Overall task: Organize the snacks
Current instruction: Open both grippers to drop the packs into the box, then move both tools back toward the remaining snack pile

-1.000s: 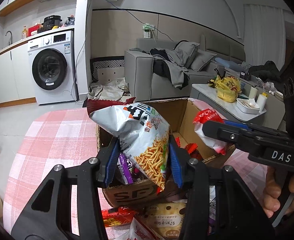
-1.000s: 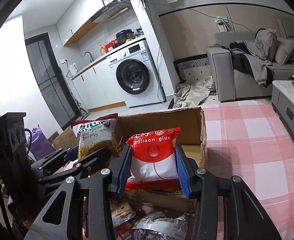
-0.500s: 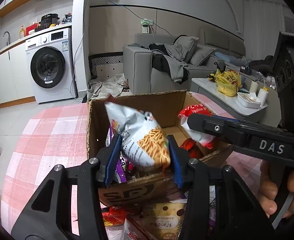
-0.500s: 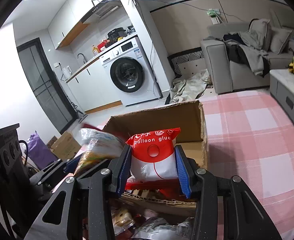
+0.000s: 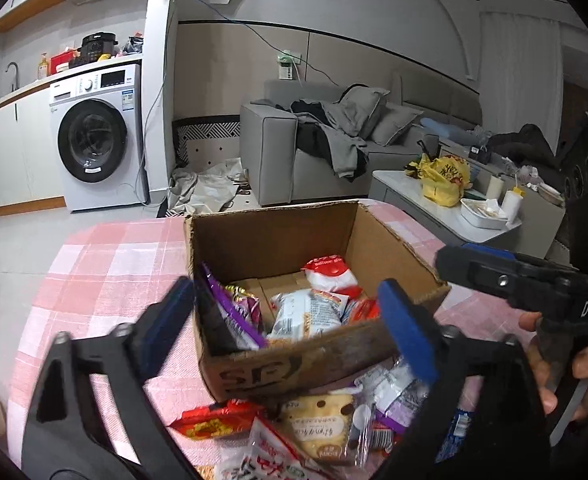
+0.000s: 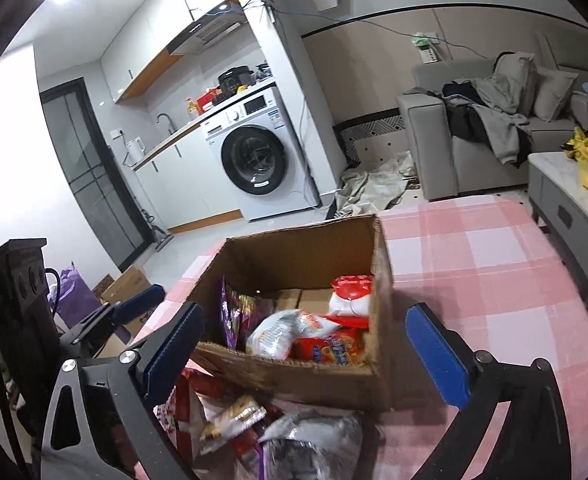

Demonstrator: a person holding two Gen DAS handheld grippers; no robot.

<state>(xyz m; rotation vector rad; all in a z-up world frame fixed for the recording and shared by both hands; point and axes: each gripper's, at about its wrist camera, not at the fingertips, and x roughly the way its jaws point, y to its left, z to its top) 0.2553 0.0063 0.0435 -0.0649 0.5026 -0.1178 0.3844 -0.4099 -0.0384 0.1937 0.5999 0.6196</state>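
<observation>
- My left gripper is swinging its blue-padded jaws apart, spread wide and holding nothing, with the near wall of the open brown cardboard box showing between them.
- My right gripper is doing the same – jaws opening, pads bare, spread to either side of the box's near wall (not touching it, as far as I can see).
- Inside the box: a silver-white crinkly snack bag with orange print lies across the middle, blurred in the right wrist view.
- Behind it, towards the right wall, a red-and-white packet with a red top stands upright.
- A purple foil packet leans against the left wall.
- The box sits on a pink-and-white checked tablecloth.
- In front of the box, loose on the cloth – a clear-wrapped pale cake with dark spots, a red and yellow wrapper and more packets heaped together.
- In the left wrist view my hand grips the right gripper's handle at the right edge.
</observation>
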